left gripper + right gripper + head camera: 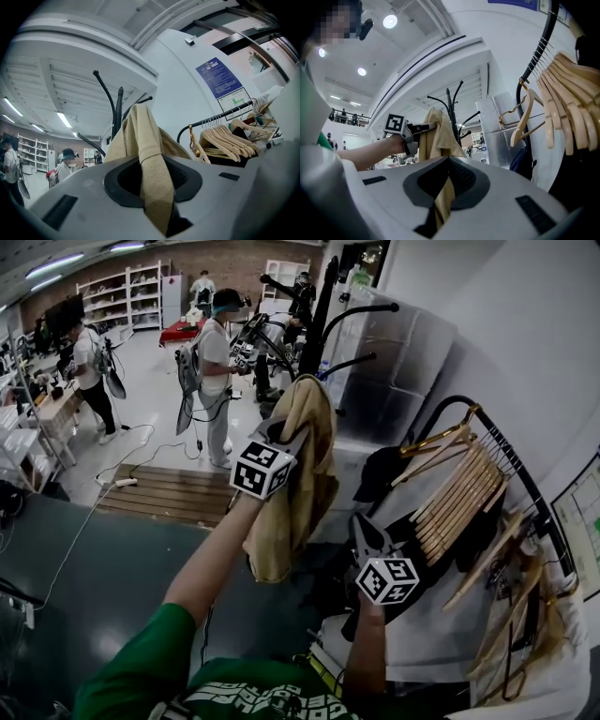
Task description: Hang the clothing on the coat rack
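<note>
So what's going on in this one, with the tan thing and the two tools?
A person is hanging a tan garment on the black coat rack. The left tool holds the garment's top up against the rack's arms, and its jaws are opening with the fabric between them. The right tool, lower down, pinches another fold of the garment. I can't tell whether the garment has caught on a hook.

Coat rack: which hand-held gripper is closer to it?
Left. The left hand-held gripper is raised beside the coat rack, its jaws opening with the tan garment between them. The right hand-held gripper is lower, by the wooden hangers.
</note>
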A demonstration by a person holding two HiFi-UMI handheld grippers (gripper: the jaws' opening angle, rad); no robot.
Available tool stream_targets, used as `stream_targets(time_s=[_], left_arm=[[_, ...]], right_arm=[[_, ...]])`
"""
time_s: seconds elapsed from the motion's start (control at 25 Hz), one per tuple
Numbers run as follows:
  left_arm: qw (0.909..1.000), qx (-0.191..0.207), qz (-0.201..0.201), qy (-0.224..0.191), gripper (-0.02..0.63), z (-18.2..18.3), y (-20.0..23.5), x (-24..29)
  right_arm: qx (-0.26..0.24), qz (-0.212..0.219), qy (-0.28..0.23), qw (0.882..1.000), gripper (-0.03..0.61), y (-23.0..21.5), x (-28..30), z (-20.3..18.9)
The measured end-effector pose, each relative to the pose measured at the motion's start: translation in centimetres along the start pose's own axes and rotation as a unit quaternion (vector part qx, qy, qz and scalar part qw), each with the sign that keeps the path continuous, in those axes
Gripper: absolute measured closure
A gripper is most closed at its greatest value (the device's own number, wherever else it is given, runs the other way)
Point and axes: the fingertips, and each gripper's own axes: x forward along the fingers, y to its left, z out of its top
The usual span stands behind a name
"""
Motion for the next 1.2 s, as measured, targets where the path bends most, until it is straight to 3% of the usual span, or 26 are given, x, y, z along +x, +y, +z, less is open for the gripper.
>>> stream_targets(time_s=[0.32, 0.72, 0.96, 1.2], left_arm=[[1.0, -0.002, 0.0, -0.006, 0.484, 0.3, -0.1, -2.8], [0.9995, -0.017, 0.021, -0.016, 0.483, 0.2, 1.5, -9.1], [0.9986, -0.025, 0.046, 0.003, 0.486, -1.0, 3.5, -14.0], [0.9965, -0.032, 0.074, 0.022, 0.536, -2.4, 4.9, -19.3]], right_arm=[[0.007, 0.009, 0.003, 1.0, 0.571, 1.6, 0.1, -0.3], [0.013, 0.048, 0.006, 0.999, 0.571, 5.9, 1.6, -0.9], [0.007, 0.087, 0.012, 0.996, 0.571, 9.9, 3.5, -1.1], [0.009, 0.133, 0.019, 0.991, 0.571, 14.1, 5.3, -1.7]])
